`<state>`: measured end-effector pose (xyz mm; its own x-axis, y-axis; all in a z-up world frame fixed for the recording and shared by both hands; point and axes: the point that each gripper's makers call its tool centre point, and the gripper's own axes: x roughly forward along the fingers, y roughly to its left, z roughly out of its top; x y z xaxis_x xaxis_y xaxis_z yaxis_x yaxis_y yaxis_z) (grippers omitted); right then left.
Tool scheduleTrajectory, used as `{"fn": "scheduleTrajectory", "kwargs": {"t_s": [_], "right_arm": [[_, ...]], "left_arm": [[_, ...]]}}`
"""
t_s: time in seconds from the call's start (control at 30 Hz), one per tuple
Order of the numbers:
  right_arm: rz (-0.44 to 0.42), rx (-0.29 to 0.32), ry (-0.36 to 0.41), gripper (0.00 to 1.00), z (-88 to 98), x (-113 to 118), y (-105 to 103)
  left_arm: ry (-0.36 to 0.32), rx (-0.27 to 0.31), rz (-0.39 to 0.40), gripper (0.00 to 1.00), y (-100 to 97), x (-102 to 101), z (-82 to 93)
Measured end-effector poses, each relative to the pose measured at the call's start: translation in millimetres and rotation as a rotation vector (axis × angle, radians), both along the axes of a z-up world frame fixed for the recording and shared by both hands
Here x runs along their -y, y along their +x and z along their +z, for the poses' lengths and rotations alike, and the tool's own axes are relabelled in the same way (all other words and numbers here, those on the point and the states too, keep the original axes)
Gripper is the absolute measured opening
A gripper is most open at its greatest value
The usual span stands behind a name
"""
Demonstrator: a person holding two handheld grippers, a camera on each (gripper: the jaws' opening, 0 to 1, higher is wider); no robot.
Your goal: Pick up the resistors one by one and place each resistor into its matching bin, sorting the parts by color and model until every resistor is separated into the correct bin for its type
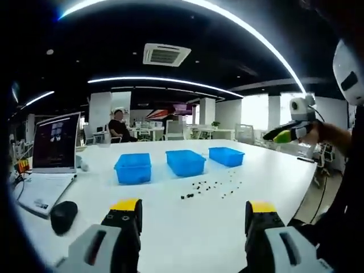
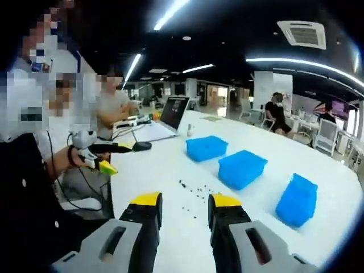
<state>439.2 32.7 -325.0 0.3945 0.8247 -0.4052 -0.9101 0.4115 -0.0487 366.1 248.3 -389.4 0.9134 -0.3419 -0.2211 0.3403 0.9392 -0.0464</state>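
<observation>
Small dark resistors (image 1: 210, 187) lie scattered on the white table (image 1: 187, 233), just in front of three blue bins (image 1: 133, 168) (image 1: 185, 162) (image 1: 226, 156) set in a row. My left gripper (image 1: 193, 213) hovers over the table's near side, open, with nothing between its yellow-tipped jaws. At the right of the left gripper view, the right gripper (image 1: 289, 134) is held up in a hand. In the right gripper view, my right gripper (image 2: 185, 207) is open and empty above the resistors (image 2: 196, 190), with the bins (image 2: 206, 147) (image 2: 243, 168) (image 2: 297, 199) beyond. The left gripper (image 2: 98, 158) is raised at the left.
An open laptop (image 1: 54, 145) and a black mouse (image 1: 62, 216) sit at the table's left end. People sit near the laptop (image 2: 173, 114) and further back in the office. The table edge (image 1: 304, 187) runs along the right.
</observation>
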Motion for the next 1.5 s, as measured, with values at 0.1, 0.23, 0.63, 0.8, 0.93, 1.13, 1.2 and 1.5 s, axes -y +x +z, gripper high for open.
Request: {"fn": "scheduleTrajectory", "kwargs": {"t_s": [0.1,0.23,0.63,0.8,0.93,1.13,1.2,1.5], "right_arm": [[0.050,0.003,-0.056,0.34,-1.6,-16,5],[0.137,-0.027,-0.127,0.33,-9.3,-39,10],[0.289,-0.102,-0.368,0.33,-48.4,-104,40],[0.342,-0.126,-0.471,0.32,-85.7,-127,36],[0.353,-0.134,-0.531,0.31,-110.9,-144,41],[0.356,-0.167,-0.573,0.29,-135.2,-160,54],[0.358,-0.168,-0.587,0.28,-140.7,-163,56],[0.350,-0.186,-0.616,0.22,-154.2,-174,61]], "left_arm": [[0.007,-0.008,0.011,0.74,-2.6,-4,-4.6],[0.011,-0.017,0.015,0.74,-4.9,-5,-7.7],[0.036,-0.062,0.012,0.74,-9.1,-7,-12.5],[0.037,-0.079,0.016,0.74,-11.0,-7,-16.0],[0.046,-0.089,0.014,0.74,-12.7,-6,-18.9],[0.057,-0.100,0.017,0.74,-13.7,-7,-21.6],[0.057,-0.099,0.017,0.74,-13.0,-7,-21.3],[0.048,-0.102,-0.001,0.74,-10.2,-3,-23.4]]}}
